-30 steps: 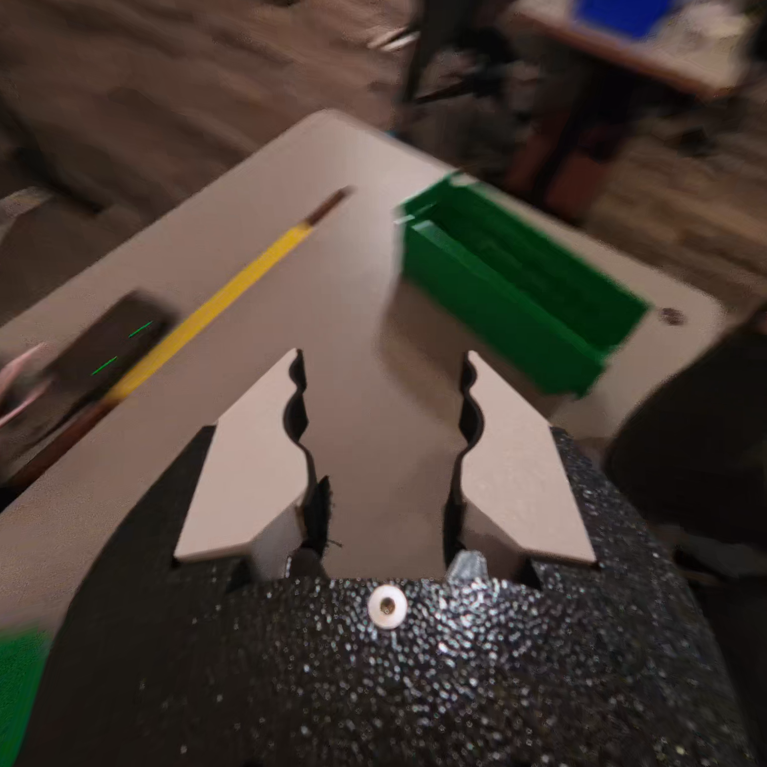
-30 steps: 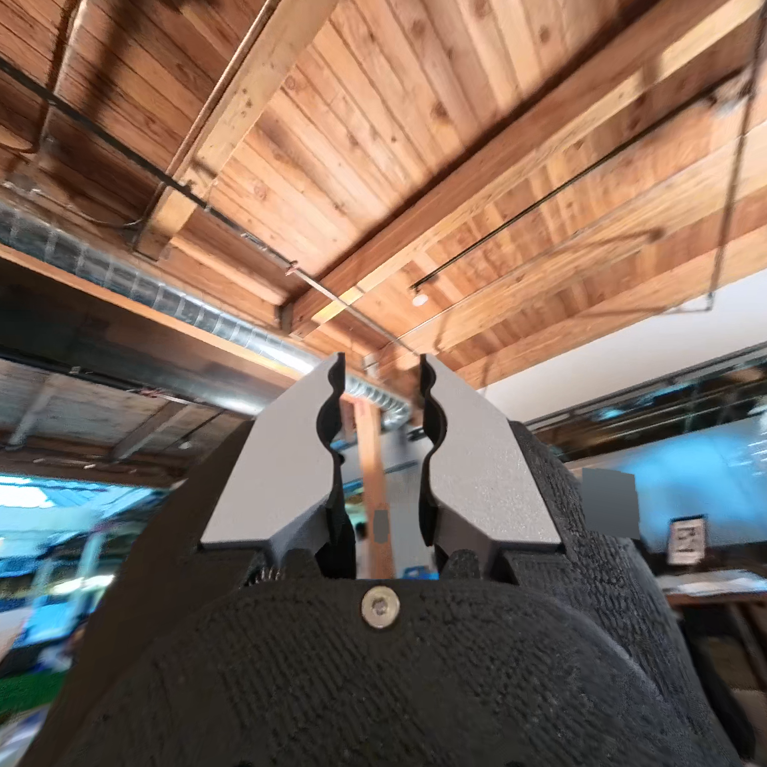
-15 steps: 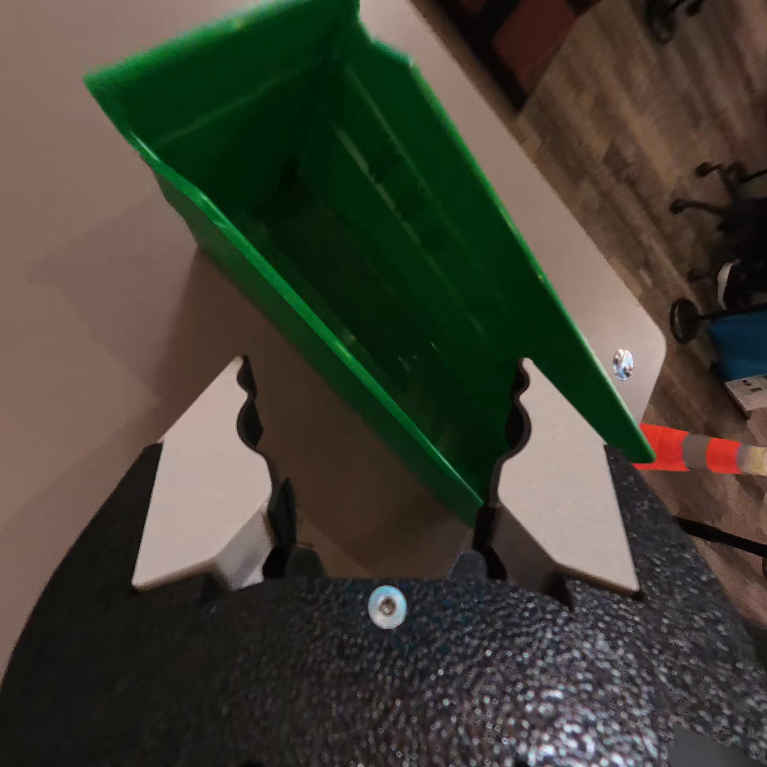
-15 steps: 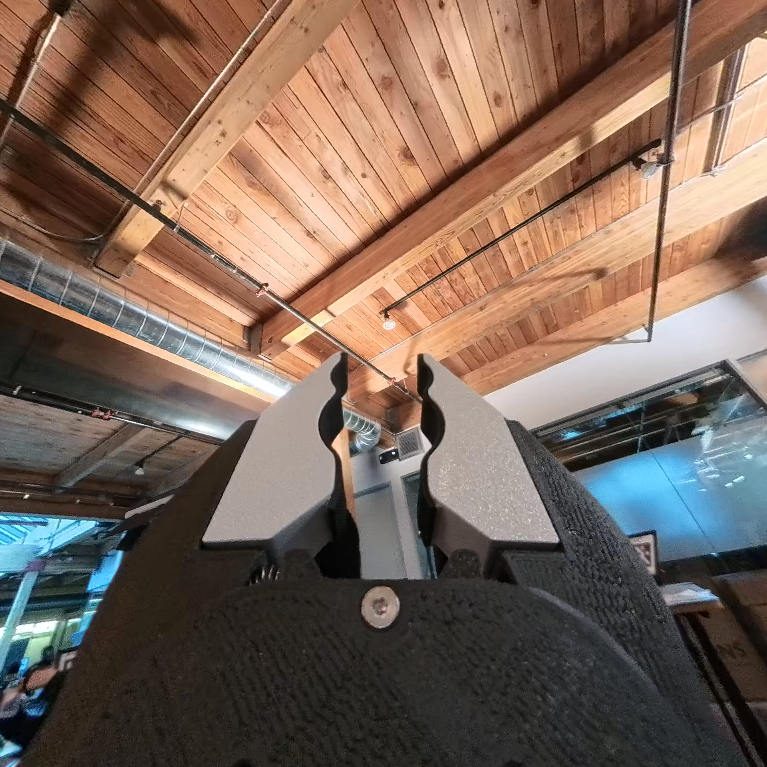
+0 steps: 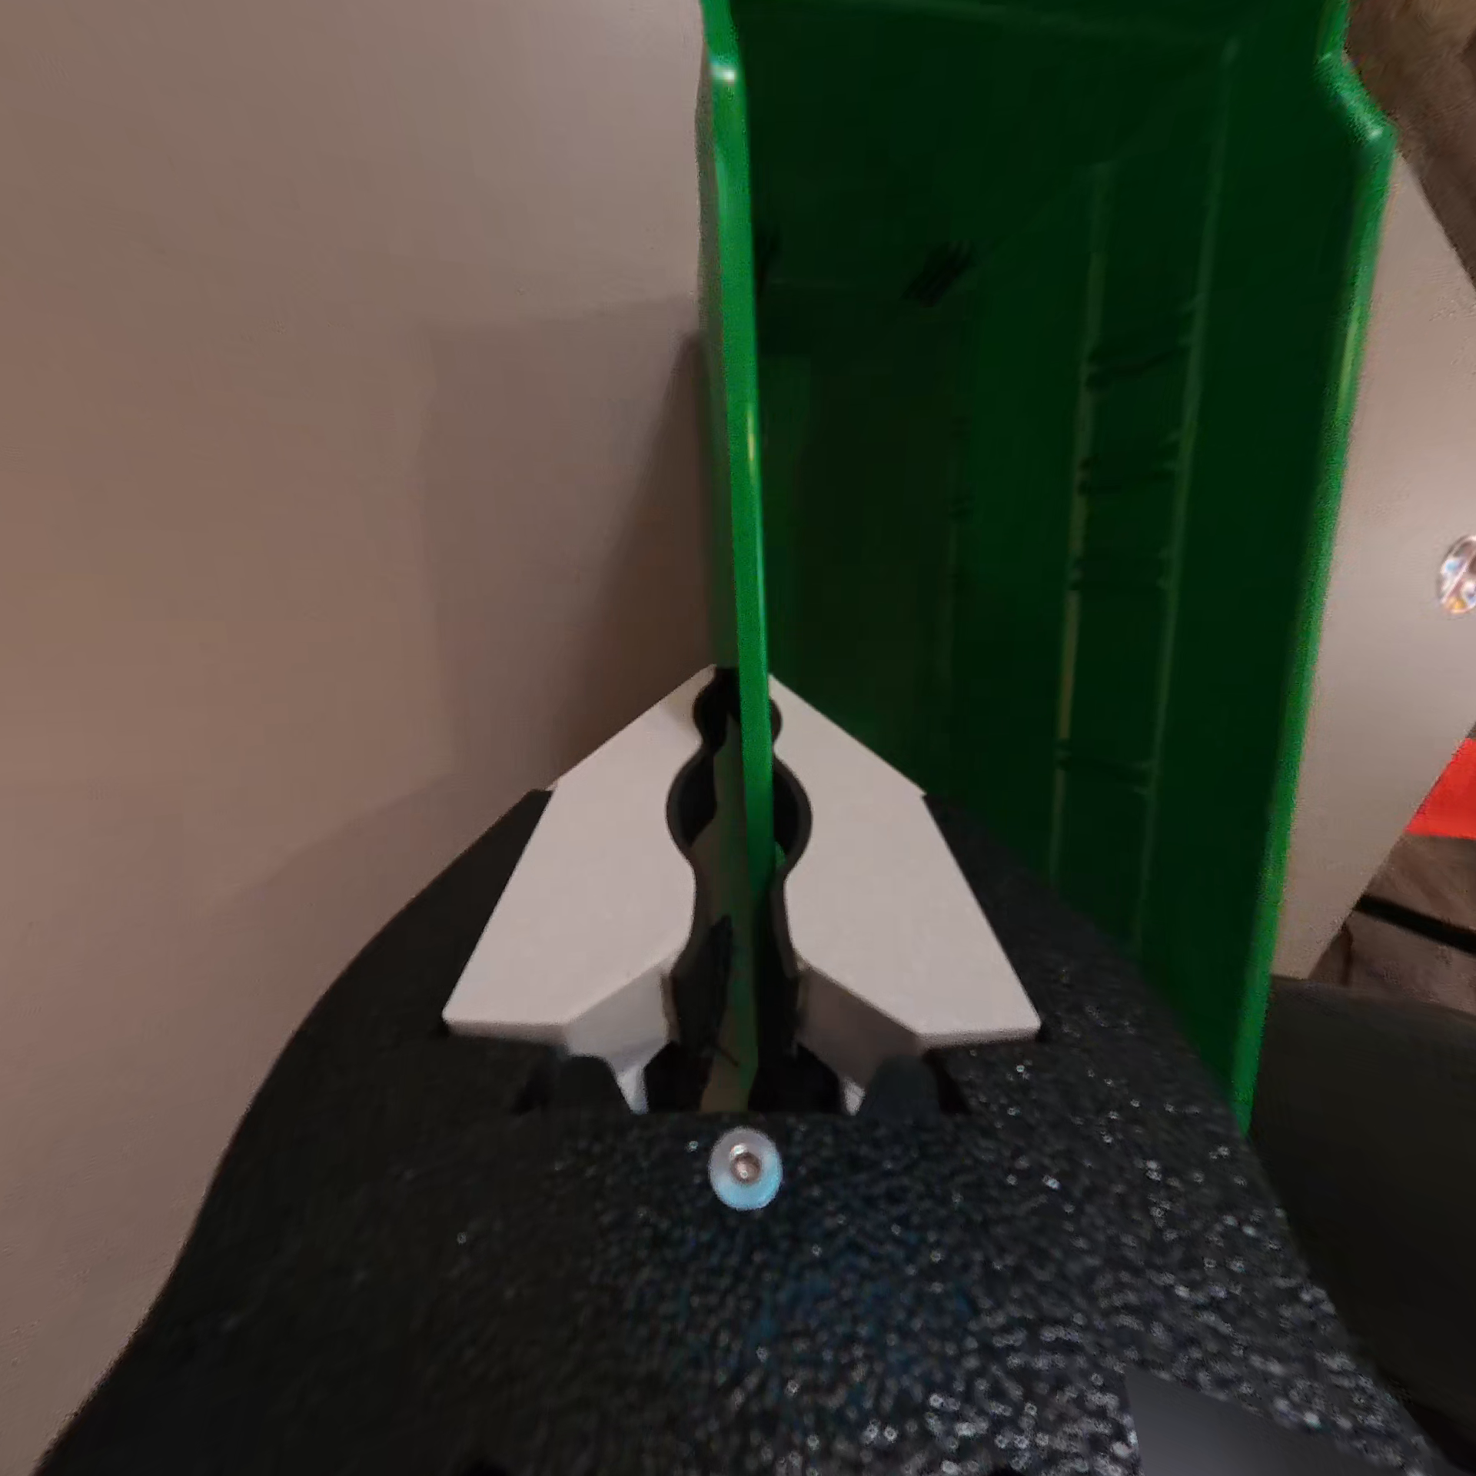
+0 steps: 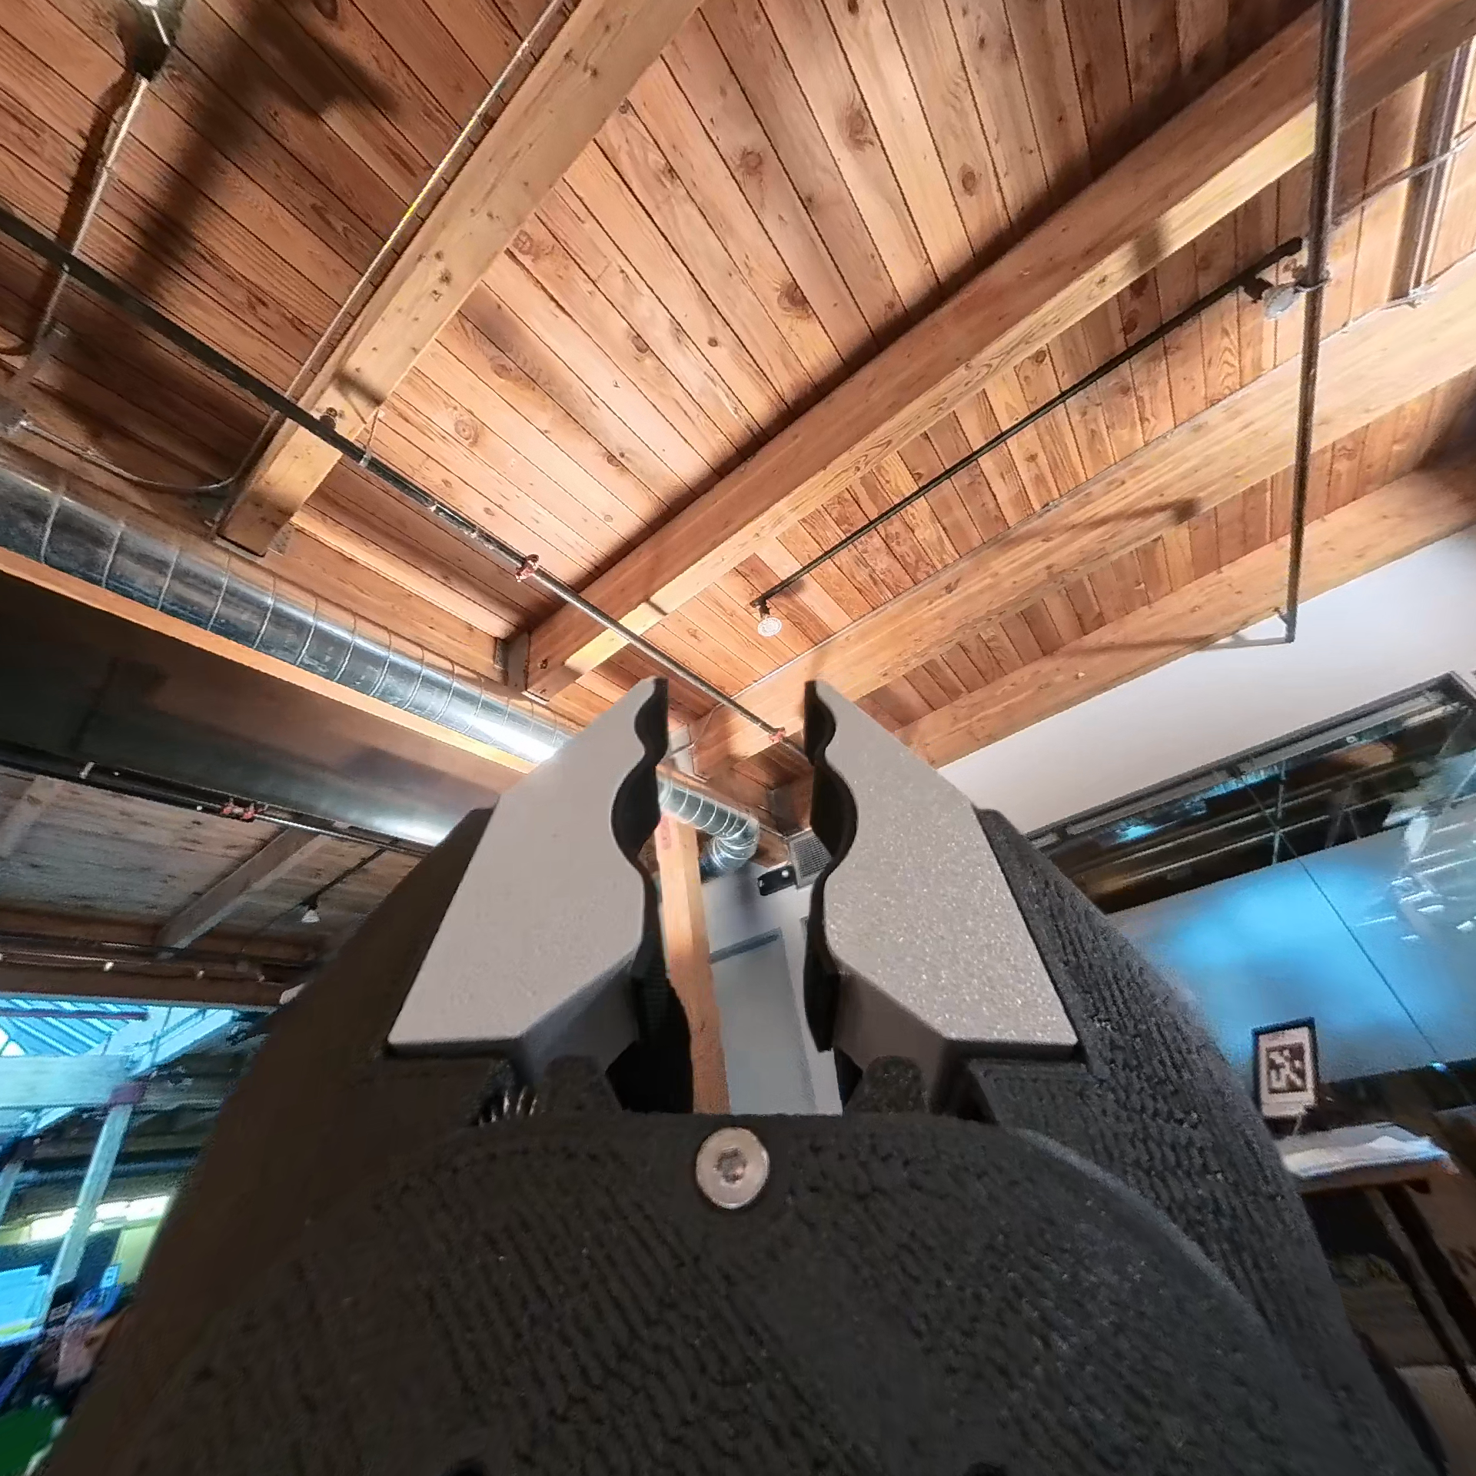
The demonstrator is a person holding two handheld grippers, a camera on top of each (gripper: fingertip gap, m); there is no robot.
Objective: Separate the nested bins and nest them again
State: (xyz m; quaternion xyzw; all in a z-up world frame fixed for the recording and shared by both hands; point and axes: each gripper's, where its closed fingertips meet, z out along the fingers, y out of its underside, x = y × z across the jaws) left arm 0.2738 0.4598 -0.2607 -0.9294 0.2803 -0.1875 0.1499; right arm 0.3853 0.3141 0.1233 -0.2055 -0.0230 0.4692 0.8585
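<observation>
Left gripper: 2 grey fingers clamped on the left side wall of the green bin, wall running up between them. Bin sits on the beige table, open interior showing to the right of the gripped wall; a metal fastener lies on the table right of the bin. Whether a second bin is nested inside, cannot tell.

Right gripper: aimed up at the wooden ceiling, away from the bin, jaws narrowly parted, holding nothing.

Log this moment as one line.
left gripper: shut on green bin wall | bin: on table | right gripper: open, empty, pointing at ceiling
</observation>
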